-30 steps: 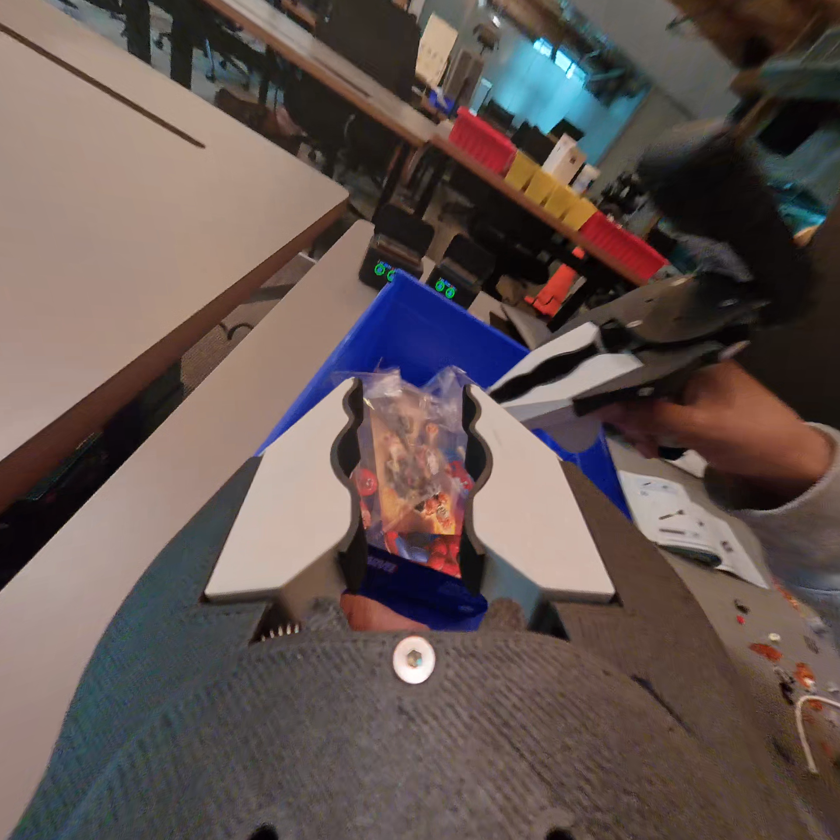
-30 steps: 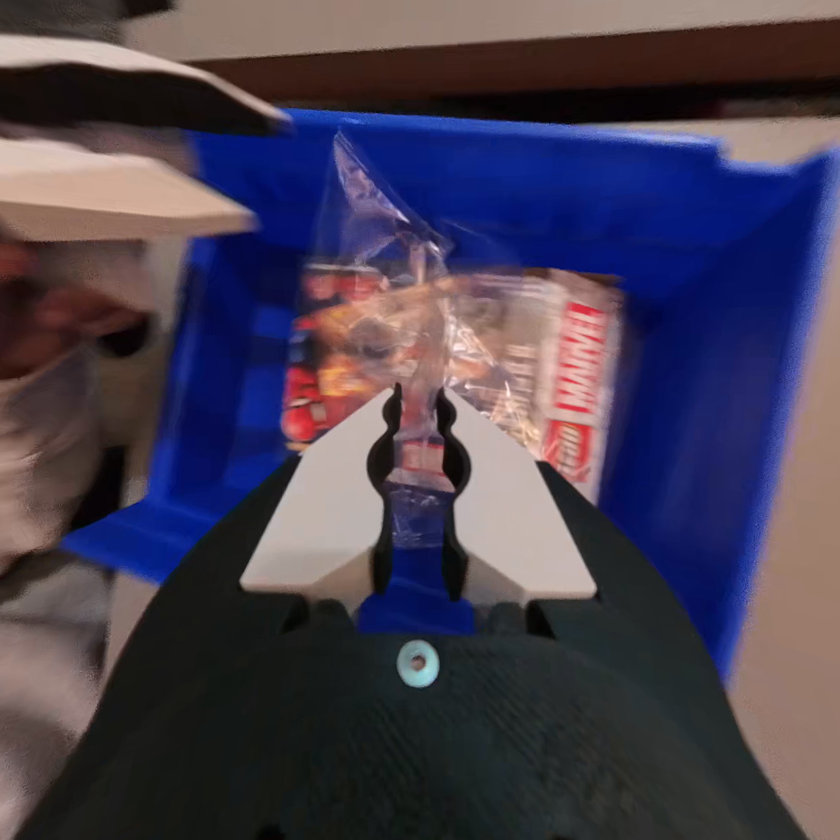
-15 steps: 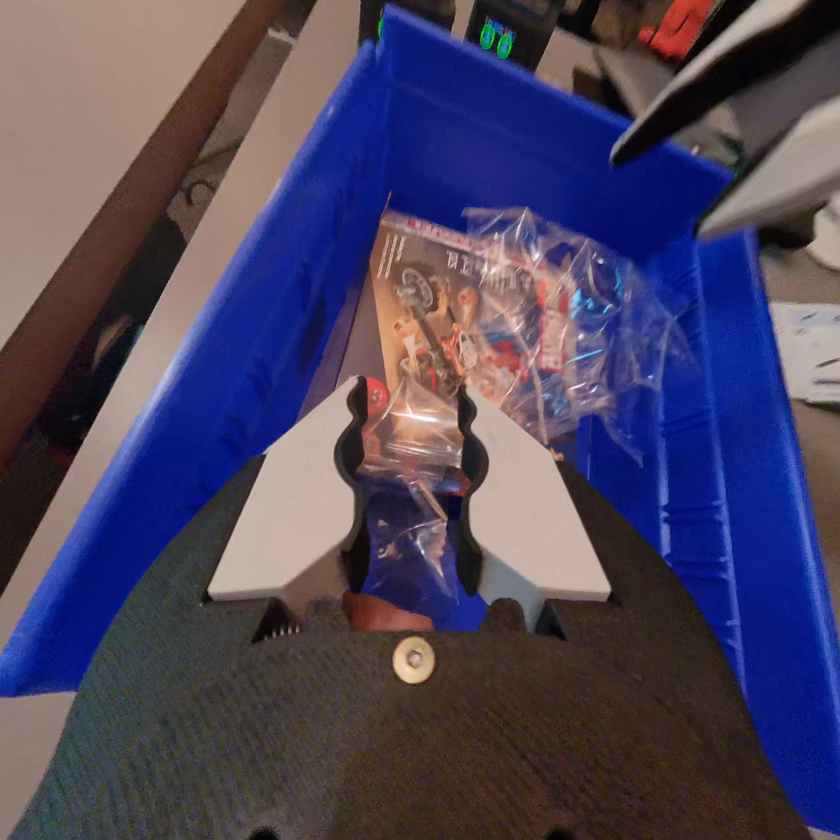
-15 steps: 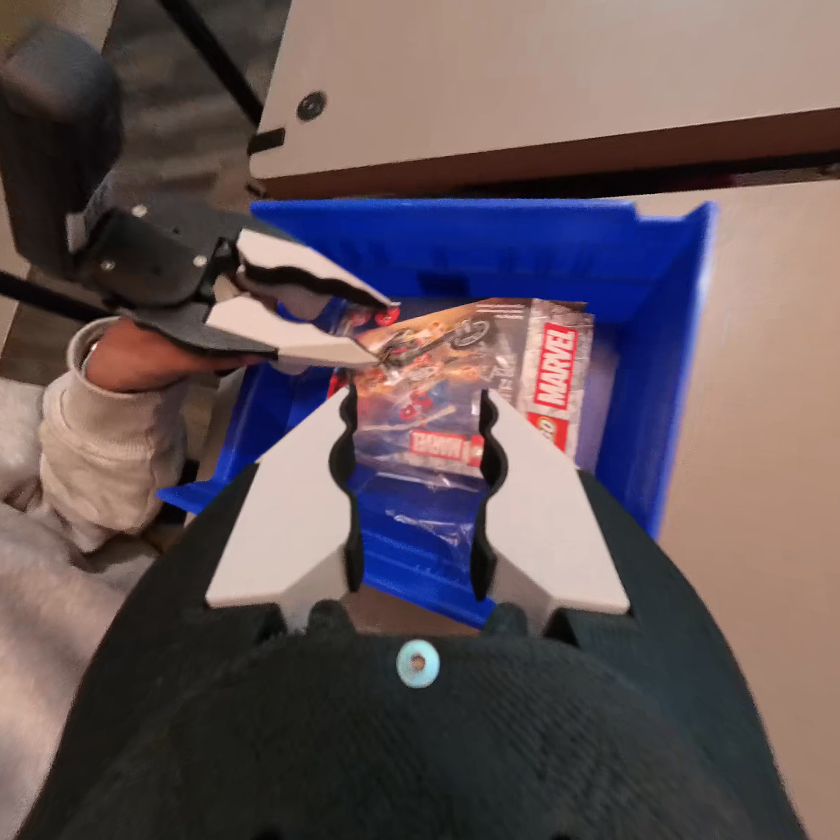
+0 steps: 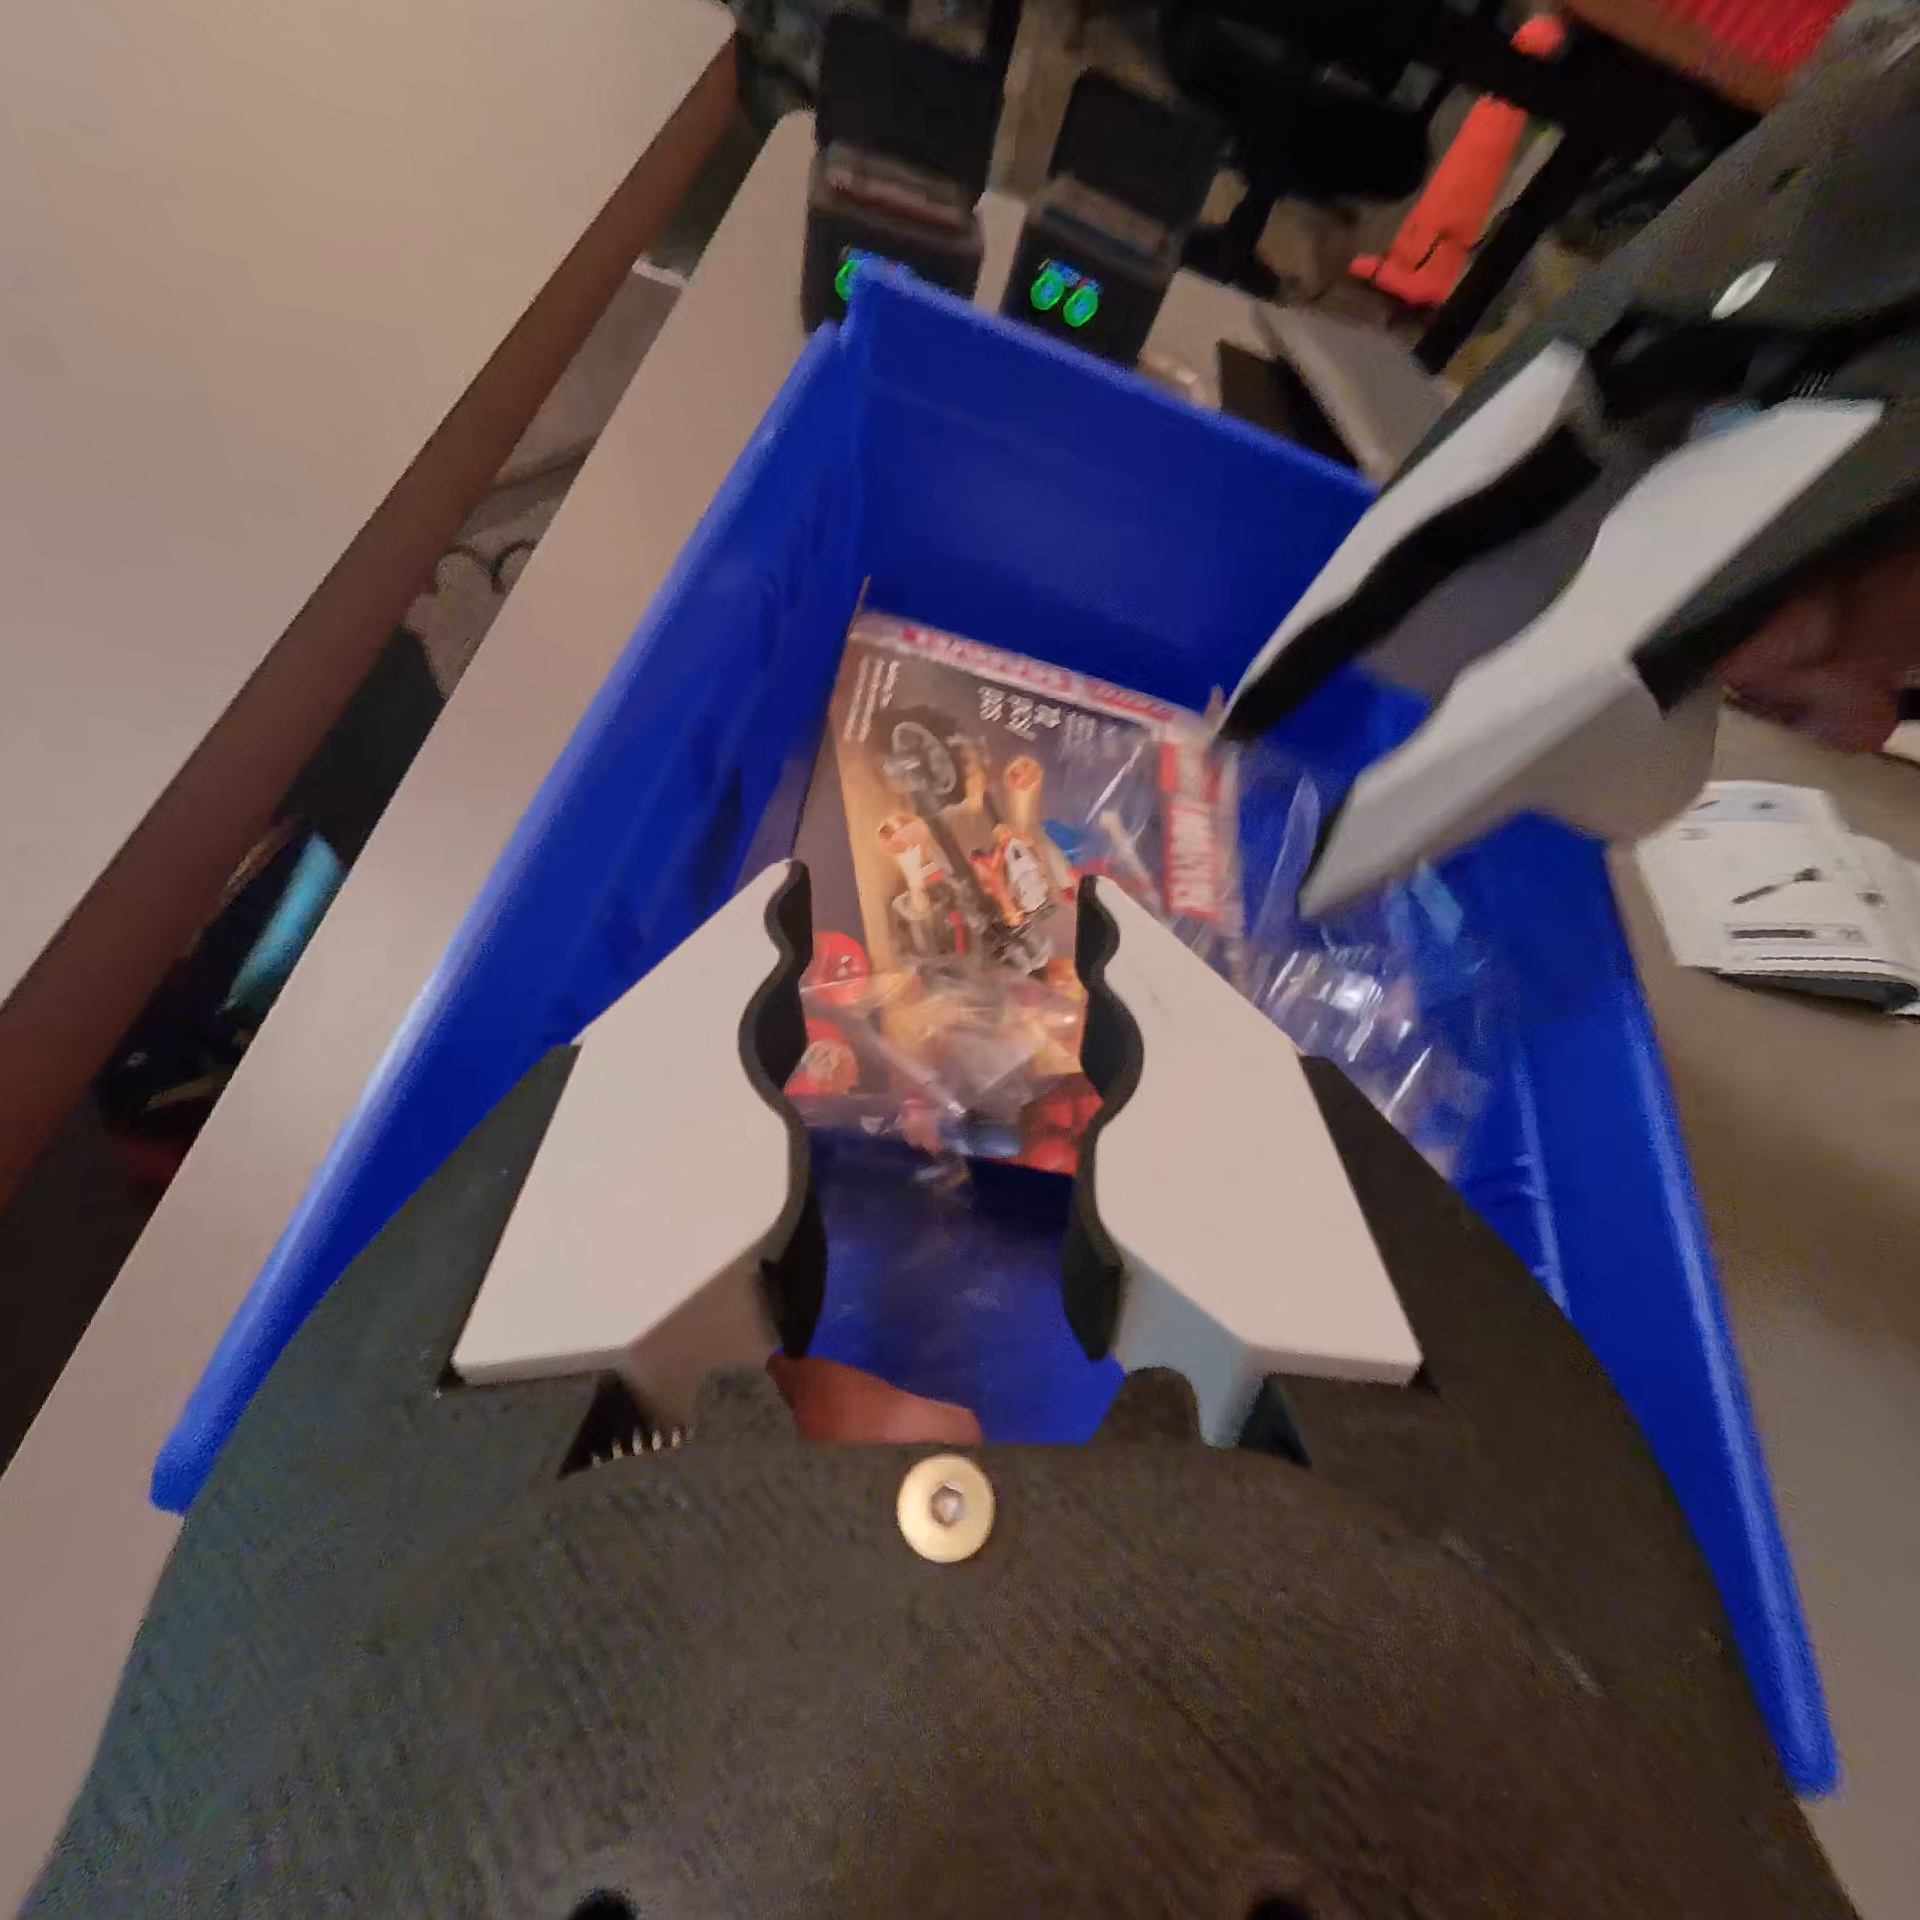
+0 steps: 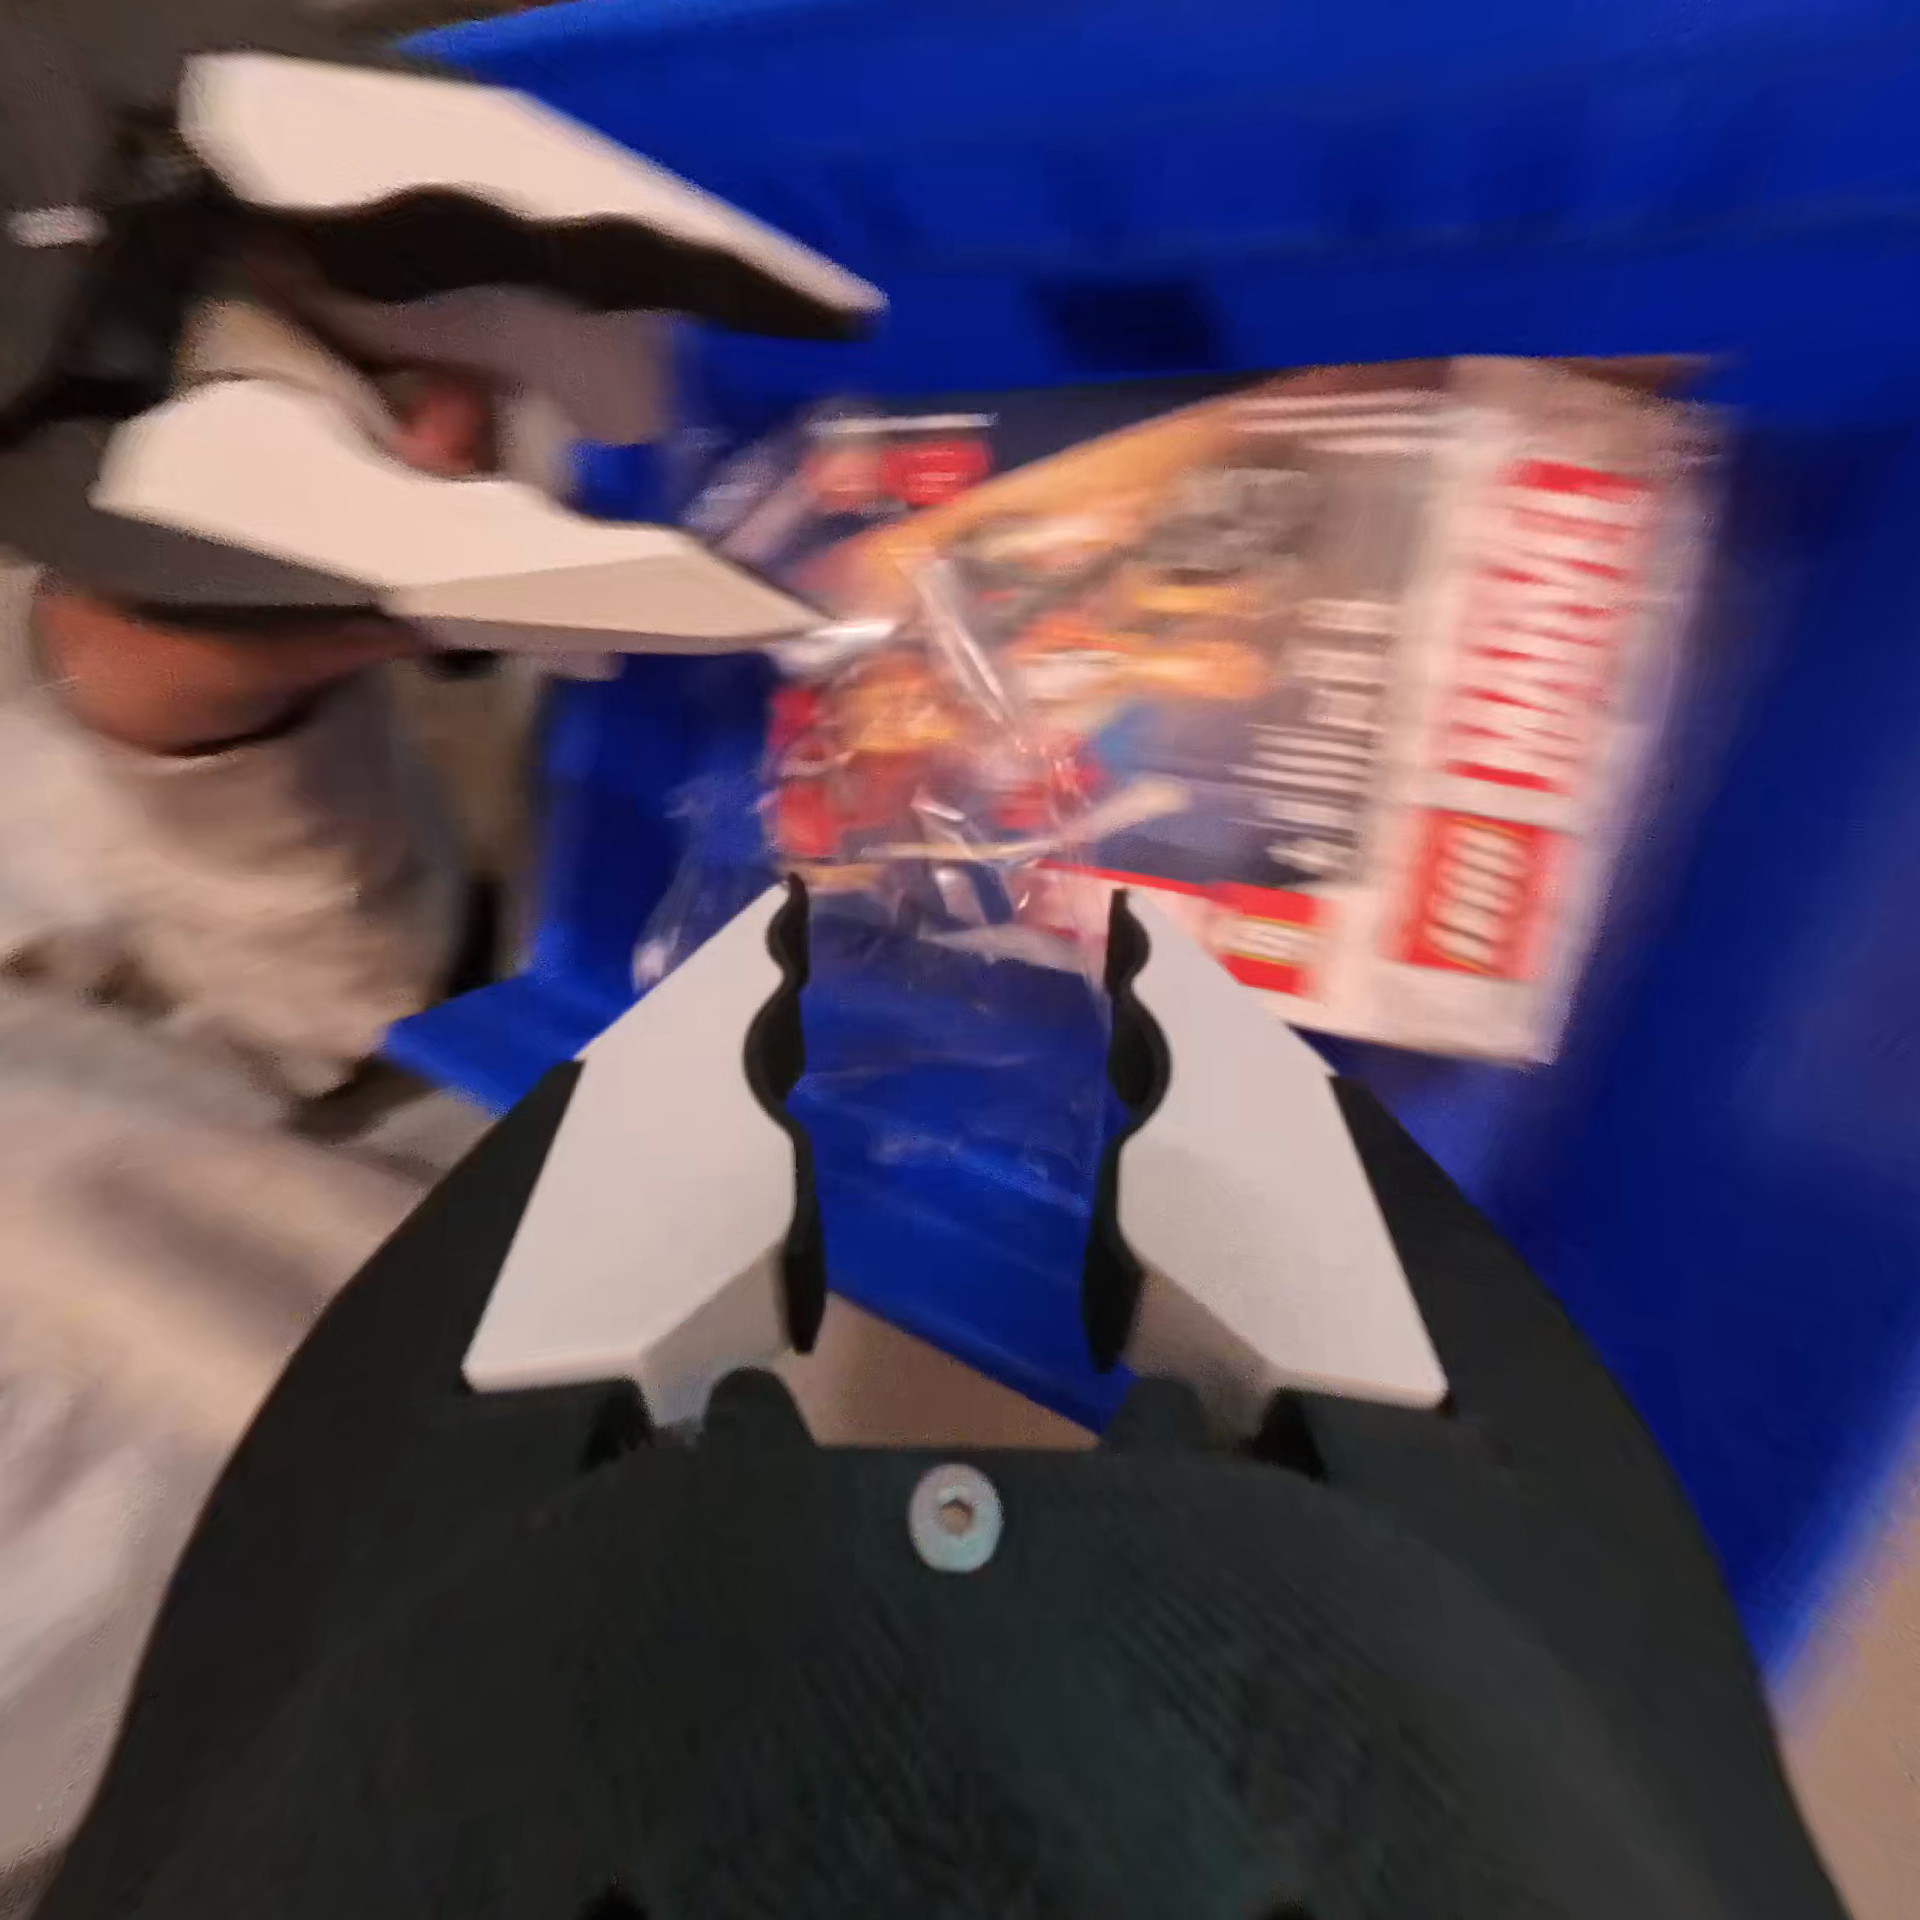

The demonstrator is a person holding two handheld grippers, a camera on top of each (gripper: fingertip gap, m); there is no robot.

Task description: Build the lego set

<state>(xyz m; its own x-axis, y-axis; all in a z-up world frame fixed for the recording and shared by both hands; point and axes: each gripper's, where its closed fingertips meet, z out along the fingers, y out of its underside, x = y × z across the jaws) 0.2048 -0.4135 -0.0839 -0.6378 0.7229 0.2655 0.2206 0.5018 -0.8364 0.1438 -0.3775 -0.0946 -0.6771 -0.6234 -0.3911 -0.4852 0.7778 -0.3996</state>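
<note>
Two hand-held grippers are hanging over a deep blue plastic bin (image 5: 644, 790) that is standing on a pale grey table (image 5: 499, 790). A printed, colourful lego box (image 5: 935, 790) is lying flat on the bin floor, with a crinkled clear plastic bag (image 5: 1340, 997) of small pieces partly on top of it and spilling towards the bin's right wall.

The left gripper (image 5: 940, 894) is pointing down into the bin with its fingers spread apart and holding nothing; the box and bag are lying straight ahead of its tips, the box's long axis running away from the camera.

The right gripper (image 6: 951, 904) is also spread wide and empty, reaching in from the right side; the bag is lying just beyond its tips, though this view is blurred.

Judging by position, the right gripper looks nearer the bag. A white paper instruction leaflet (image 5: 1787, 894) is lying on the table outside the bin.
</note>
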